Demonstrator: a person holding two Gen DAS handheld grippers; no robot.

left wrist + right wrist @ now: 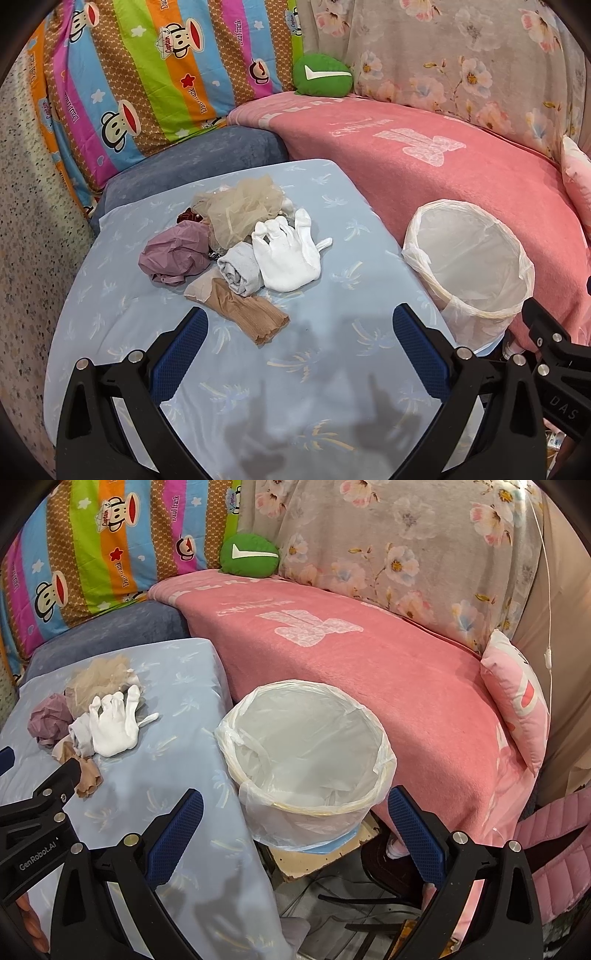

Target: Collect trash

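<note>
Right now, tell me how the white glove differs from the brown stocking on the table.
The white glove is bright white and lies spread flat with its fingers showing; the brown stocking is tan, sheer and bunched into a wrinkled strip. The glove lies further from the left claw; the stocking lies nearest it. Both are soft cloth in the same pile.

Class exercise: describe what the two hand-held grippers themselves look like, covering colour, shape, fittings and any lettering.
The left hand-held gripper and the right hand-held gripper look alike: matte black angular frames with silver round bolt heads, each with two fingers faced with blue textured pads. In the right wrist view the left unit's body reads "GenRobot.AI"; in the left wrist view the right unit shows "DAS". No cables or sleeves show.
</note>
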